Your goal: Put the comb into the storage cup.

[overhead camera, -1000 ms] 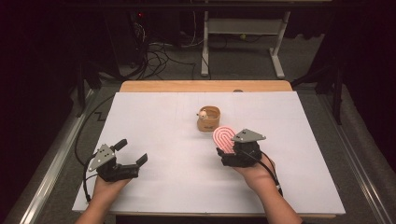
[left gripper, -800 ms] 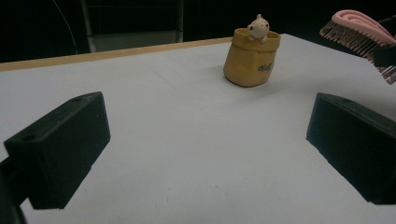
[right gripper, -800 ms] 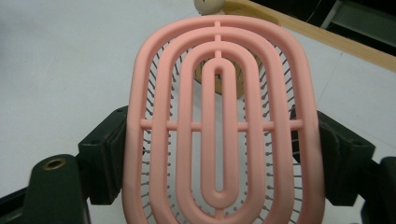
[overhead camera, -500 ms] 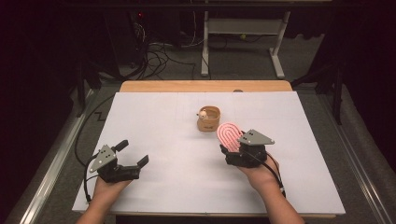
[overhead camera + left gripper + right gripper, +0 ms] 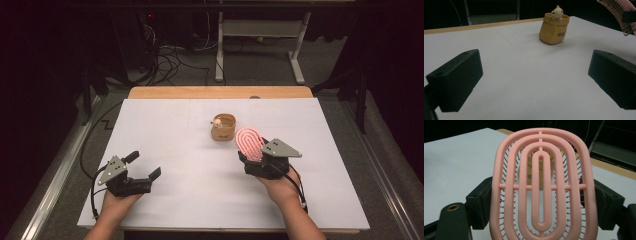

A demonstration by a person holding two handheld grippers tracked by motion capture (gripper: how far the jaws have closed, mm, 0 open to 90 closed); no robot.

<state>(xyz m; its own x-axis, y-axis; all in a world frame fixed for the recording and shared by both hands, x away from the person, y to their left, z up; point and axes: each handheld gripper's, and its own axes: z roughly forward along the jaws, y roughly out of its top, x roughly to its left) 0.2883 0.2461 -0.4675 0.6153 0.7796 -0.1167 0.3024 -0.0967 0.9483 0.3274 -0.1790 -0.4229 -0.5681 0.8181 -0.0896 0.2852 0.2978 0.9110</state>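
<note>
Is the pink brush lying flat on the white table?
No, the pink brush is clamped between the jaws of the right gripper, lifted off the white table.

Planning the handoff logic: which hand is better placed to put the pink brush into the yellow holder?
Right. Its gripper already holds the pink brush beside the yellow holder; the left gripper is open, farther off.
</note>
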